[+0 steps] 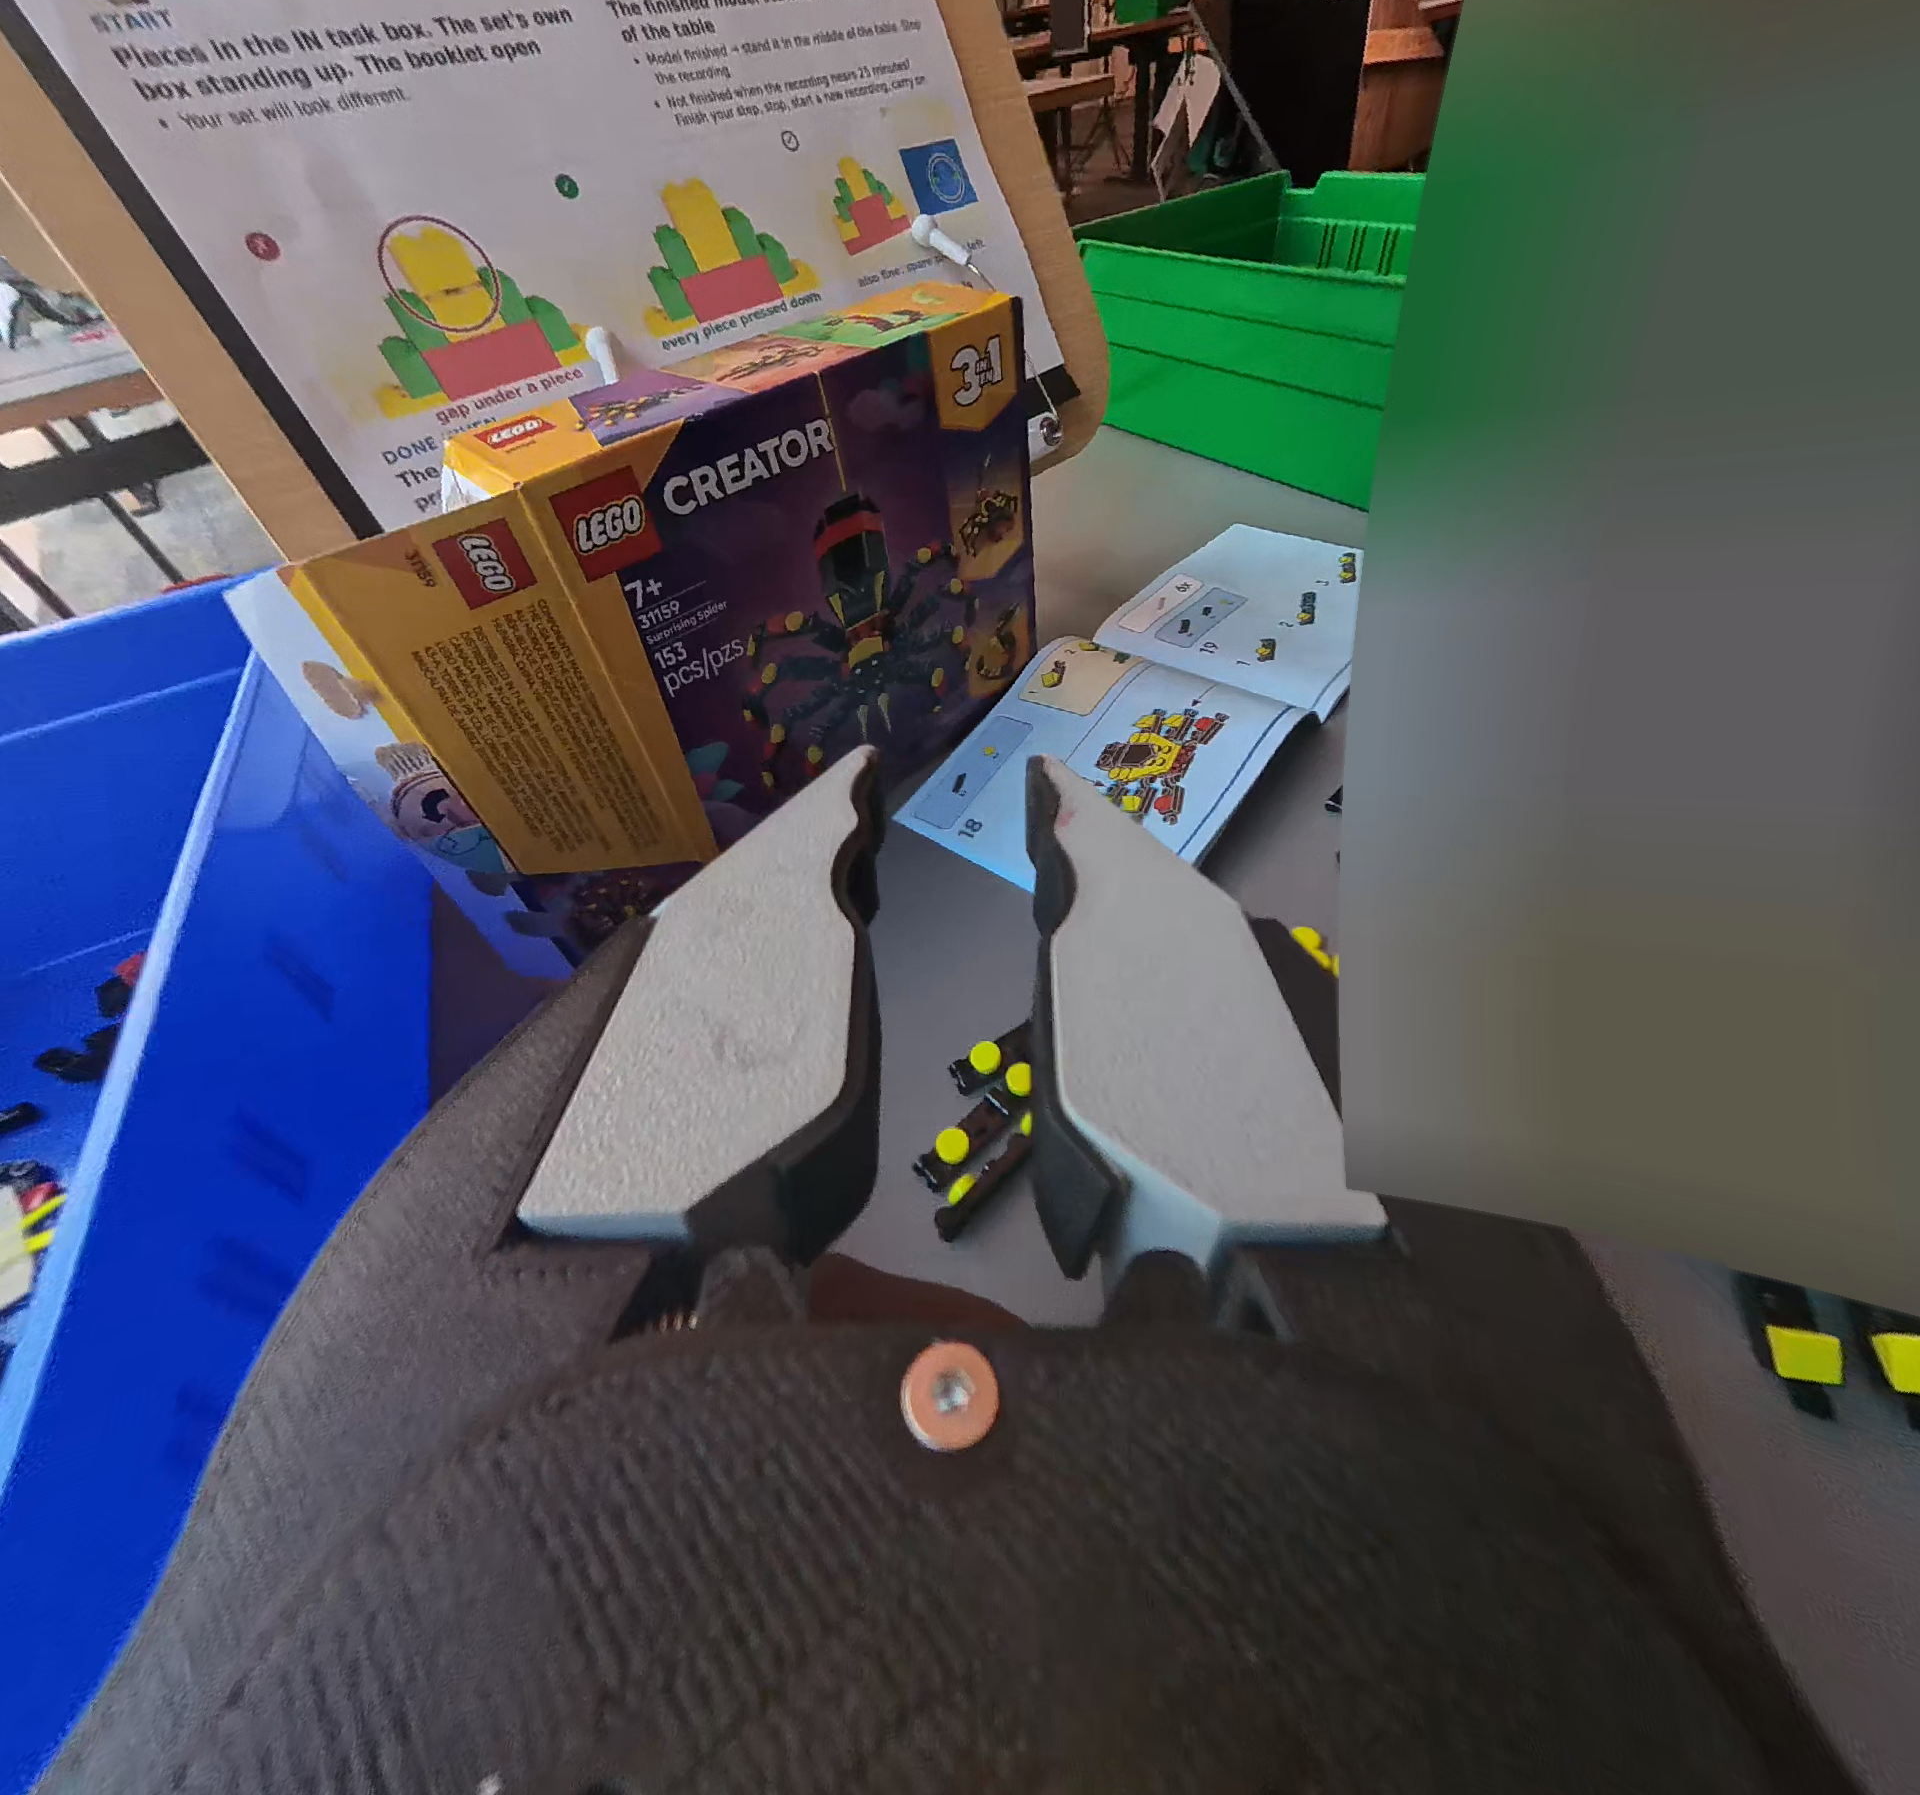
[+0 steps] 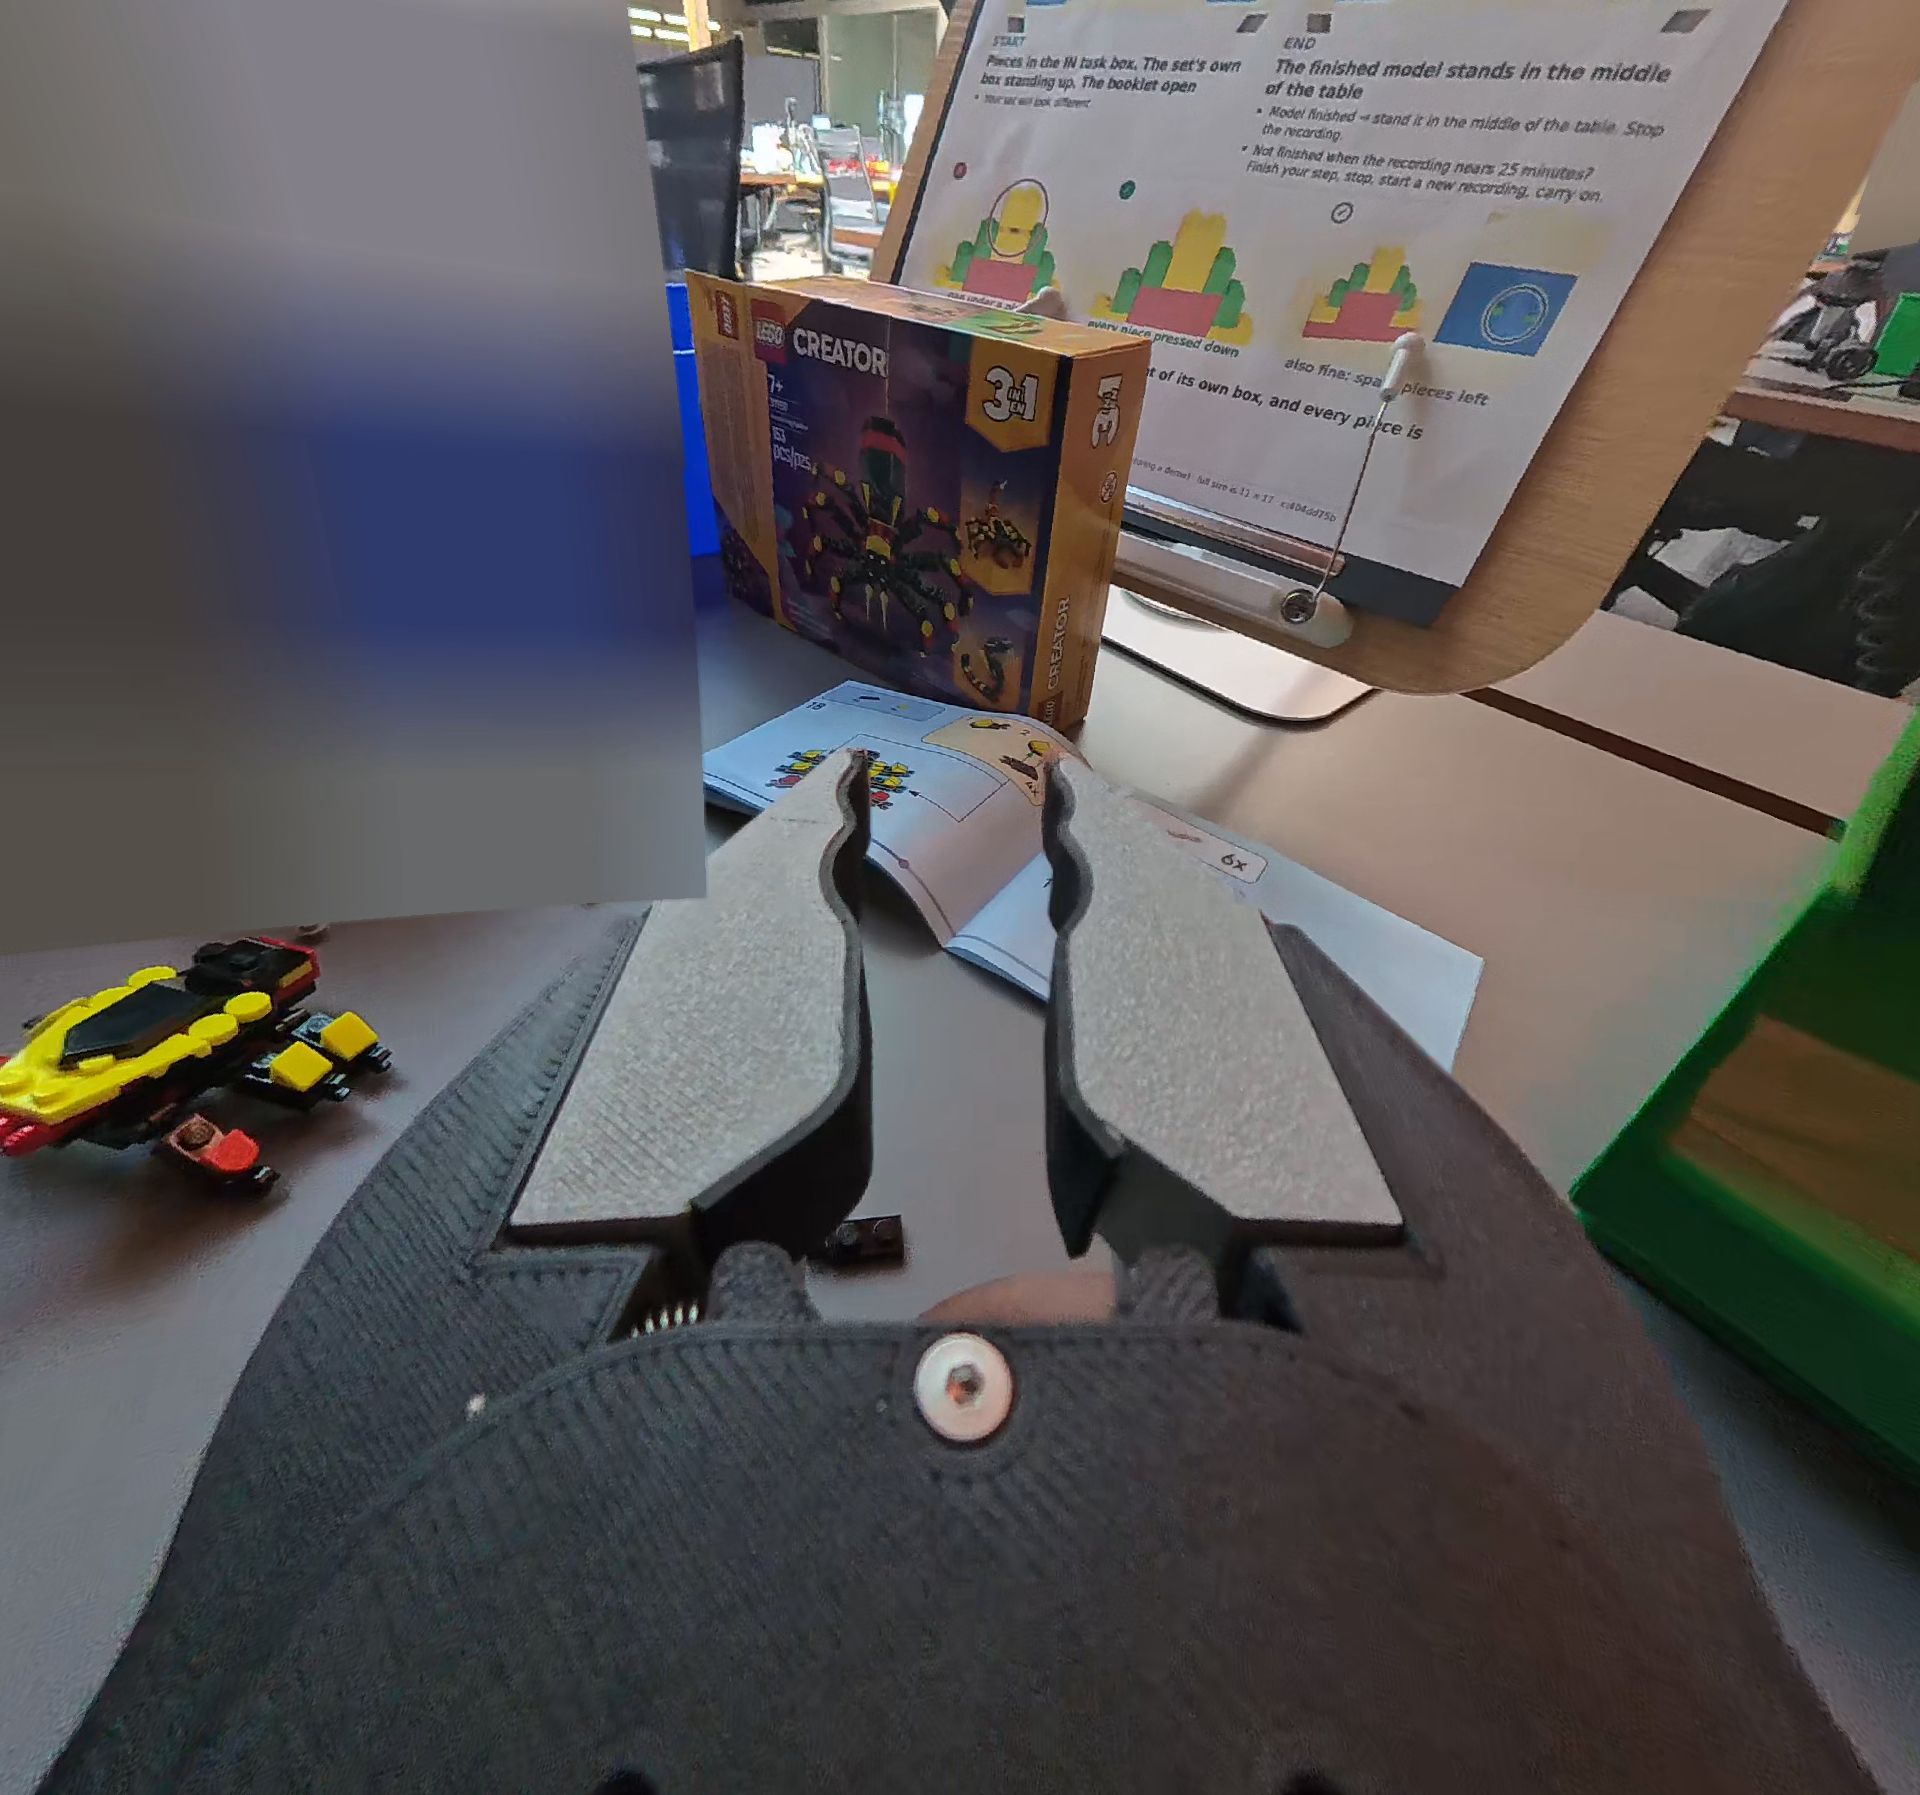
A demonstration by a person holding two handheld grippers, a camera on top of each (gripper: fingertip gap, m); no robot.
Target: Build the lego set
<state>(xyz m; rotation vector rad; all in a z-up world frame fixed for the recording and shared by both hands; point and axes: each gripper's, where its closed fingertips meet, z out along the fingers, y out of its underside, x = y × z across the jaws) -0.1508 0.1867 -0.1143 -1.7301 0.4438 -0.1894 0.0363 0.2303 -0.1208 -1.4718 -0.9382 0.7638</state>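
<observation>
While both grippers, left (image 1: 951, 774) and right (image 2: 956, 774), are held with fingers parted and empty, the half-built model (image 2: 177, 1044) left on the surface (image 2: 1351, 789) could be knocked apart if swept by either.

Bin (image 1: 156, 810) blue; crate (image 1: 1236, 343) green; set box (image 2: 914, 488) purple, yellow-edged; model (image 2: 156, 1049) yellow-black, red tips.
</observation>
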